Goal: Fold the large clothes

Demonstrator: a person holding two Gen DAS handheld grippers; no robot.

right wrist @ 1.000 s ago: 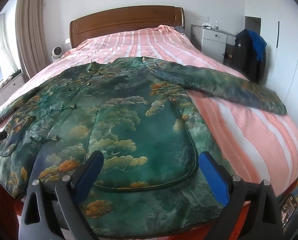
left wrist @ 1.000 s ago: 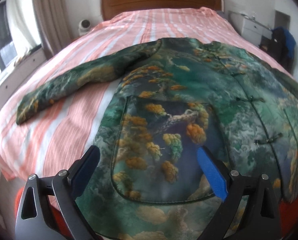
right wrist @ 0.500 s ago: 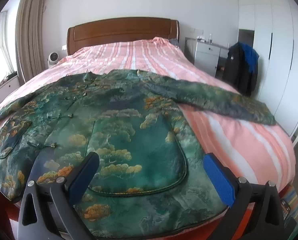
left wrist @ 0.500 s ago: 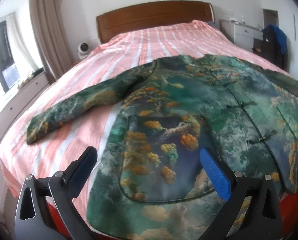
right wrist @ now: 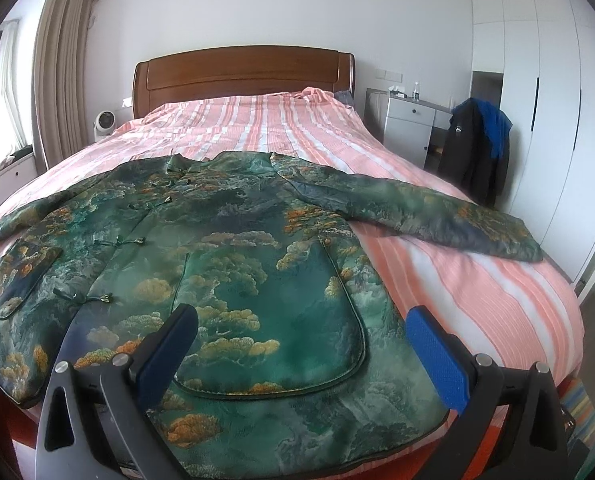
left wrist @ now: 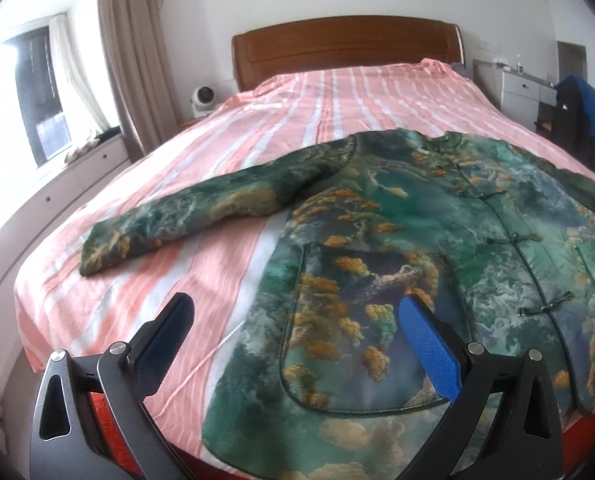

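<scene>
A large green jacket (left wrist: 437, 240) with orange and cloud print lies flat, front up, on the bed, sleeves spread out to both sides; it also shows in the right wrist view (right wrist: 257, 248). Its left sleeve (left wrist: 201, 216) reaches toward the window side, its right sleeve (right wrist: 429, 212) toward the wardrobe side. My left gripper (left wrist: 297, 316) is open and empty, above the jacket's hem near the left pocket. My right gripper (right wrist: 301, 332) is open and empty, above the hem over the right pocket (right wrist: 273, 316).
The bed (left wrist: 337, 104) has a pink striped sheet and a wooden headboard (right wrist: 241, 76). A white fan (left wrist: 203, 100) stands left of the bed. A white nightstand (right wrist: 407, 128) and a chair with dark and blue clothes (right wrist: 477, 148) stand right. White wardrobes (right wrist: 545, 100) line the right wall.
Both grippers have pulled back and tilted up from the jacket, so more of the bed, headboard and room shows. Both stayed open. The jacket has not moved.
</scene>
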